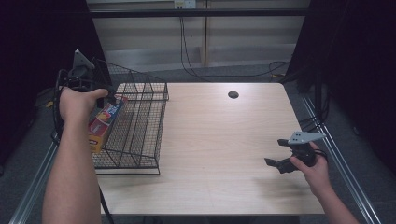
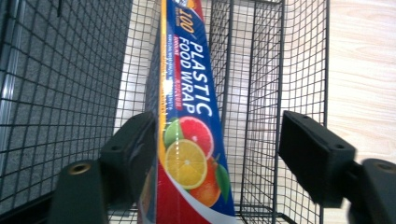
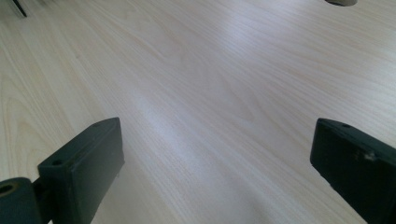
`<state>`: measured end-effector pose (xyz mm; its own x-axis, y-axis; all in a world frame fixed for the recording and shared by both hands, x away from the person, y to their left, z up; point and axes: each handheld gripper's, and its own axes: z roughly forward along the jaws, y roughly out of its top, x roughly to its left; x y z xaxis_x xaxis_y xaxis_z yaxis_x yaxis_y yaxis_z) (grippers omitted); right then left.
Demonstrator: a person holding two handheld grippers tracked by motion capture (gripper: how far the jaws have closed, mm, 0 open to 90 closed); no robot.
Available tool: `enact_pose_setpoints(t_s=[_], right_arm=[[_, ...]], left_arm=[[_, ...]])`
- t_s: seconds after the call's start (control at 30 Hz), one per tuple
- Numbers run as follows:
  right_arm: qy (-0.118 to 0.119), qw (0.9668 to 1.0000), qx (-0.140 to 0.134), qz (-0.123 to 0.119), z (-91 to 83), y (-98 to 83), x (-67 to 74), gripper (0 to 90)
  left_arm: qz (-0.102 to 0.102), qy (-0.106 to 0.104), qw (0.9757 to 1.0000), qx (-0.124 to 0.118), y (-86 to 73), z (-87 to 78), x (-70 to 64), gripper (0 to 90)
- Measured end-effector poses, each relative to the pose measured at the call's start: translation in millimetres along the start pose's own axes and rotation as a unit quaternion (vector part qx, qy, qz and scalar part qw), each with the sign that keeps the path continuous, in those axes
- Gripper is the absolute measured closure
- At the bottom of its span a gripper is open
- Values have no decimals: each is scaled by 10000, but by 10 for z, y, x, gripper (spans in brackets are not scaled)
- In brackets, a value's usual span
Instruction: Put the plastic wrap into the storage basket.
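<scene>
A long box of plastic food wrap, blue and red with citrus fruit printed on it, lies tilted inside the black wire basket at the table's left edge. My left gripper hangs over the basket's far left corner. In the left gripper view the box runs away from me between the jaws of the left gripper. It rests against the left jaw while the right jaw stands well apart, so this gripper is open. My right gripper hovers open just above the wooden table near its right side, and in its own view the right gripper has nothing between its jaws.
A round cable hole sits near the table's far edge. Basket mesh surrounds the box on both sides. Cables lie on the floor beyond the table, and metal rails run along both sides of it.
</scene>
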<state>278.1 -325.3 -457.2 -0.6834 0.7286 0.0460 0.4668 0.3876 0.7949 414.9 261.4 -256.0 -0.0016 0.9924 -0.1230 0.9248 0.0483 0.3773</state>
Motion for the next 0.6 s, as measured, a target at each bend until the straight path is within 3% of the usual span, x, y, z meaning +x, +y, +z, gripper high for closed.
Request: enact_pose_setpoints(t_s=[0.1, 0.13, 0.2, 0.43, 0.6], right_arm=[[24, 10000, 3, 1, 5, -1, 1, 26], [11, 10000, 1, 0, 3, -1, 1, 26], [23, 10000, -5, 9, 0, 1, 3, 26], [13, 10000, 14, -1, 5, -2, 7, 26], [15, 10000, 8, -3, -1, -5, 2, 26]], left_arm=[[125, -46, 9999, -67, 7, -13, -52, 209], [51, -75, 9999, -138, 5, -12, -81, 199], [116, -113, 9998, -120, 5, -7, -128, 163], [409, -422, 9982, -109, -11, 79, -314, 136], [565, -533, 9969, -123, -31, 120, -436, 132]])
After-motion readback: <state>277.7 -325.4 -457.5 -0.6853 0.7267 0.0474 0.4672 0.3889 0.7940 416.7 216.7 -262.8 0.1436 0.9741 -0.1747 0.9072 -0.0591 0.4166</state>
